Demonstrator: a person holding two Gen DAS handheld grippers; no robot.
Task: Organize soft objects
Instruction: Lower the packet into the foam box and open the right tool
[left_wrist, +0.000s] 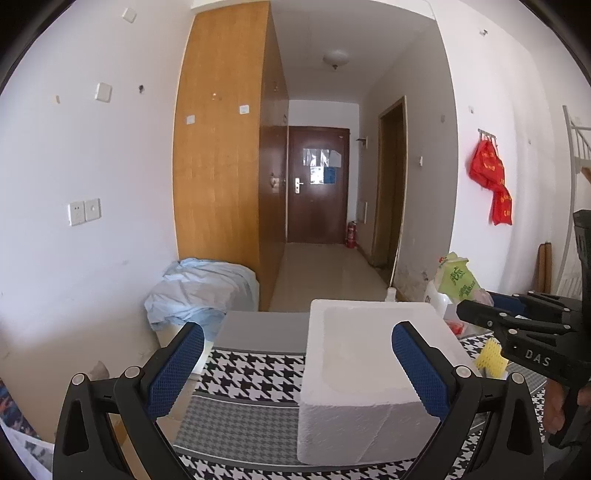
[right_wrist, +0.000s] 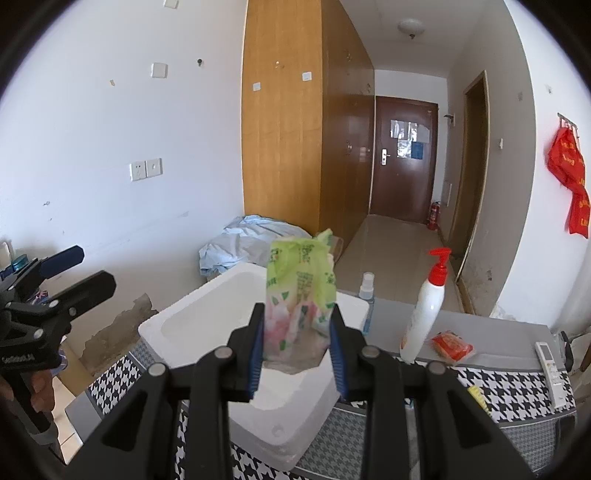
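The green tissue pack (right_wrist: 300, 299) stands upright, pinched at its lower half between the right gripper (right_wrist: 298, 350) jaws, held over the white foam box (right_wrist: 207, 317) just beyond them, likely so it can drop in; the left gripper (left_wrist: 295, 373) jaws are spread and empty, flanking the box's near corner; both sit above the houndstooth table (right_wrist: 517, 391).

The green packet (right_wrist: 299, 295) hides part of the foam box (right_wrist: 207, 317) behind it, and its print is too small to read. The pump bottle (right_wrist: 424, 306) covers a corner of the red sachet (right_wrist: 452, 345). At the bench's right edge, the remote (right_wrist: 550, 369) has unreadable buttons. The yellow sponge (left_wrist: 489, 356) is half hidden behind the right gripper (left_wrist: 480, 314).
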